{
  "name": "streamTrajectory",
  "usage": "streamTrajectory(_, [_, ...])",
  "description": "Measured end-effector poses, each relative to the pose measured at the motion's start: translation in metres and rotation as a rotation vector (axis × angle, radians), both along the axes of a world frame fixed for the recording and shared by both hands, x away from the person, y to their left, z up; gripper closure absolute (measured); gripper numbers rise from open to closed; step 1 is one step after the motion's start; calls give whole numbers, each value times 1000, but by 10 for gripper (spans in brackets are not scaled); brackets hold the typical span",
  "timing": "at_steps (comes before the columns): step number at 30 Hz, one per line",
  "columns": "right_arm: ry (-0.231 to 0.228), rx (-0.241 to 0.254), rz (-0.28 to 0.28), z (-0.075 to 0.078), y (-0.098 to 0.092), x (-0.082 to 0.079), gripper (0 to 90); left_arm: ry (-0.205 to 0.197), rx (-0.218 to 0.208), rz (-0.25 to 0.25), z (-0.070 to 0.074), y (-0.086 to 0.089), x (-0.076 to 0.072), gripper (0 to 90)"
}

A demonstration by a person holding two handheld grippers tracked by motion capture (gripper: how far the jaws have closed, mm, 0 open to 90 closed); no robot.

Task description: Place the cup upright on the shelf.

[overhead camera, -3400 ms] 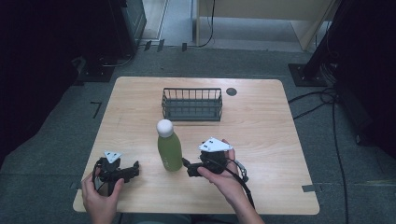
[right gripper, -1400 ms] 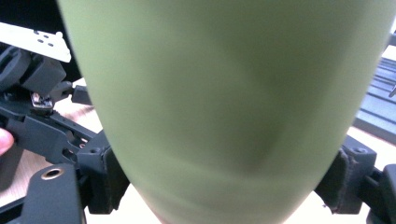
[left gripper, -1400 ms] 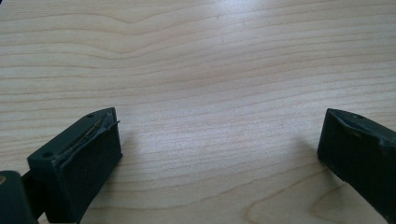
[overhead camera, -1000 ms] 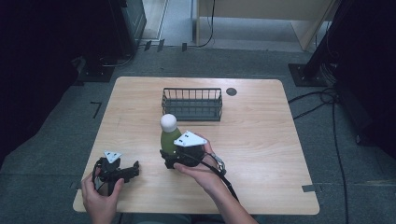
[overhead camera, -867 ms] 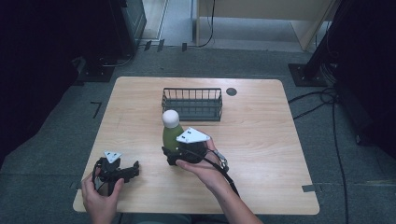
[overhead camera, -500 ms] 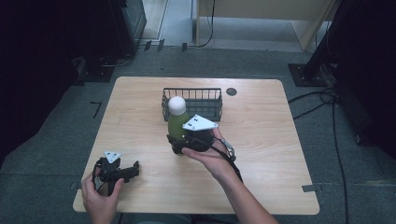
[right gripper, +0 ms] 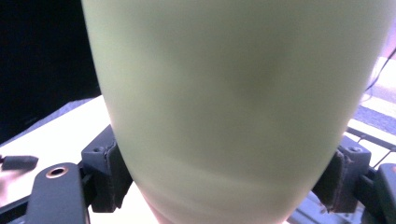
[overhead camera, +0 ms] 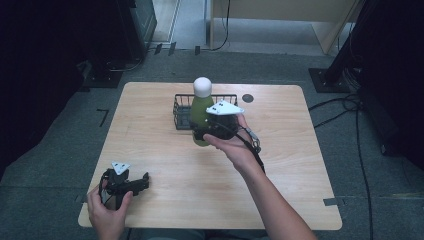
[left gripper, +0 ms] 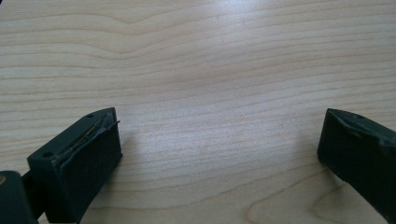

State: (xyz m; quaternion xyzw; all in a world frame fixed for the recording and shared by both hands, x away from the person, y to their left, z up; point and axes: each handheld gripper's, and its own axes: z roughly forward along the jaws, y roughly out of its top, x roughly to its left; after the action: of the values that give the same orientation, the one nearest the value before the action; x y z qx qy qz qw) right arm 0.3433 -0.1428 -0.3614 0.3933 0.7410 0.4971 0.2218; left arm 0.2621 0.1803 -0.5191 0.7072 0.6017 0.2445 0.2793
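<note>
A green bottle (overhead camera: 200, 114) with a white round cap is held upright above the table, in front of a black wire basket (overhead camera: 179, 108). My right gripper (overhead camera: 202, 133) is shut on the bottle's lower body; in the right gripper view the pale green bottle (right gripper: 233, 107) sits tight between both jaws. My left gripper (overhead camera: 142, 181) rests near the table's front left corner, held by a hand. Its jaws stand wide apart over bare wood (left gripper: 210, 93) with nothing between them.
The wooden table (overhead camera: 300, 165) has a small dark round hole (overhead camera: 247, 98) near its far edge, right of the basket. Cables and dark equipment stands lie on the floor around the table.
The right gripper closed on the bottle, lifted it off the table and carried it away from the person toward the basket. The left gripper has stayed in place.
</note>
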Motion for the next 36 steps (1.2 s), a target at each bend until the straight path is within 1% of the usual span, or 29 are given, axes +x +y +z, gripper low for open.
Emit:
streamTrajectory(3, [1,3,-19,4,-5,9,201,-2,-1,1,0,0,0,0])
streamTrajectory(12, [-28,-13,-90,21,-18,39,201,-1,0,0,0,0,0,0])
streamTrajectory(16, [-31,-13,-117,25,-22,49,201,0,1,-1,0,0,0,0])
streamTrajectory(20, [-36,-11,-144,26,-25,60,201,-2,1,-1,0,0,0,0])
streamTrajectory(22, [-29,-9,-160,25,-27,65,201,-1,1,-1,0,0,0,0])
streamTrajectory(27, [-29,-18,-204,24,-31,79,201,-1,1,0,0,0,0,0])
streamTrajectory(32, [-34,-6,-252,24,-35,92,201,-1,1,0,0,0,0,0])
streamTrajectory(36, [-32,-9,-270,21,-37,100,201,-1,0,0,0,0,0,0])
